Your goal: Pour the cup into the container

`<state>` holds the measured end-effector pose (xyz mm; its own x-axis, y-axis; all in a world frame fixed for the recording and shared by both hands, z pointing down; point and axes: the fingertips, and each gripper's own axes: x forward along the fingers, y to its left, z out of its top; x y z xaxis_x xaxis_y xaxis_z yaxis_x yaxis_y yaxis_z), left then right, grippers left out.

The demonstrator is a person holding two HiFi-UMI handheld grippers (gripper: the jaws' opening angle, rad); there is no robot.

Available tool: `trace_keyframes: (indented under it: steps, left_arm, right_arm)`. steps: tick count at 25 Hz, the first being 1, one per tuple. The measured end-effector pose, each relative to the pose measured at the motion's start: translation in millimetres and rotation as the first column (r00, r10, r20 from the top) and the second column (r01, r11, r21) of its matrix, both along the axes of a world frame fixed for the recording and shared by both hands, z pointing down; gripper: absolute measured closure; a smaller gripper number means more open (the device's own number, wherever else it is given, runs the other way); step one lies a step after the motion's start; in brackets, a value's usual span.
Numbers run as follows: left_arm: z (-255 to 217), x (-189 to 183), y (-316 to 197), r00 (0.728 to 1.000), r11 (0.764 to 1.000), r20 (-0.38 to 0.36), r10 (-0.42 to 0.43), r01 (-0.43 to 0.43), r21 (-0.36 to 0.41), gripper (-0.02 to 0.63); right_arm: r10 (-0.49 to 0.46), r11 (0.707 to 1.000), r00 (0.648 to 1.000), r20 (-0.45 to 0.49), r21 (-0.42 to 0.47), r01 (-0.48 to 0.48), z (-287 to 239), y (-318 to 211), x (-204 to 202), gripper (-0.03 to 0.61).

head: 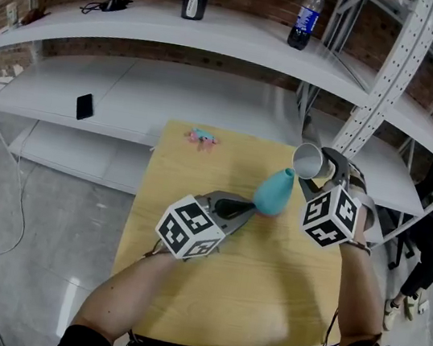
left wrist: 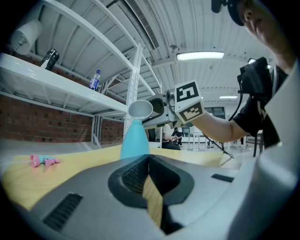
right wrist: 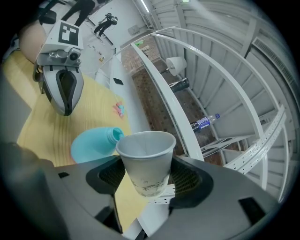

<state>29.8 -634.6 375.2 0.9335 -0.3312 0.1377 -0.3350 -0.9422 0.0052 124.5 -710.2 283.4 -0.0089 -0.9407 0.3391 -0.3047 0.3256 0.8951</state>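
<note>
Jaws of my right gripper (right wrist: pixel 149 177) stand wide around a white paper cup (right wrist: pixel 146 159). Their ribbed pads press its lower wall from both sides, so the rim and mouth are left free for pouring. I hold the cup tipped well over, its mouth turned toward the teal narrow-necked plastic bottle (head: pixel 273 193), which I take to be the container. That bottle stands upright on the pale wooden tabletop (head: pixel 263 290). In the left gripper view the cup's rim hangs just above its open neck; whether the two touch I cannot tell. The neck is small against the cup's wide rim, which I judge is why I bring the lip so near and straight over it: any offset would send the contents down the bottle's side. Whether anything is in the cup I cannot see; the inside that shows looks plain white.

My left gripper (left wrist: pixel 149 163) lies low near the bottle's base. Its jaws are drawn narrow, tips together, with nothing between them and only a strip of tabletop showing behind. It does not grip the bottle; I read it as placed close by to steady the bottle should the light plastic shift. A small pink and teal toy (head: pixel 202 136) lies near the far edge, well apart from all this
</note>
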Motion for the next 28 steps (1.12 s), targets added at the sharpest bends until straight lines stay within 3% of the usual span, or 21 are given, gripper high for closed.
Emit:
trace_keyframes:
  steps: [3,9,14,16,17,20,22,25,28]
  left_arm:
    - [-0.2,0.0,0.4,1.000,1.000,-0.001,0.002,-0.002,0.001,0.612]
    - [0.1,-0.5,0.0,1.000,1.000,0.000,0.002,-0.002,-0.001,0.612]
    - [0.2,-2.3,0.3,1.000,1.000,-0.001,0.002,-0.002,0.001,0.612]
    - [0.4,-2.6,0.9,1.000,1.000,-0.001,0.001,-0.001,-0.002,0.612]
    - [0.4,-2.6,1.1,1.000,1.000,-0.001,0.001,-0.001,-0.004,0.612]
    - [0.1,-2.9,1.6,1.000,1.000,0.002,0.003,-0.003,-0.005,0.612]
    - [-3.1,-4.0,-1.0,1.000,1.000,0.002,0.001,-0.001,0.001,0.612]
    - [-2.2,-3.3,-2.7,1.000,1.000,0.000,-0.007,0.007,0.001,0.612]
    - [1.1,-1.3,0.0,1.000,1.000,0.004,-0.004,0.004,-0.008,0.612]
  right_arm:
    - [0.001,1.000,1.000,0.017,-0.011,-0.001,4.0,1.1,0.8,0.272]
    - [-0.012,0.998,0.982,0.188,-0.065,0.025,11.7,-0.2,-1.2,0.272]
    - [0.008,0.995,0.934,0.358,-0.094,0.028,14.2,1.7,7.0,0.272]
    - [0.030,0.992,0.878,0.478,-0.119,0.031,17.1,3.4,15.5,0.272]
    - [0.046,0.990,0.832,0.552,-0.136,0.035,18.9,4.4,21.0,0.272]
    - [0.108,0.981,0.648,0.754,-0.186,0.053,28.6,7.7,40.2,0.272]
    - [0.144,0.975,0.551,0.822,-0.212,0.062,37.9,5.5,51.9,0.272]
    - [0.206,0.963,0.469,0.859,-0.263,0.058,62.3,1.2,67.2,0.272]
    - [0.267,0.951,0.421,0.867,-0.308,0.032,89.4,1.9,82.2,0.272]
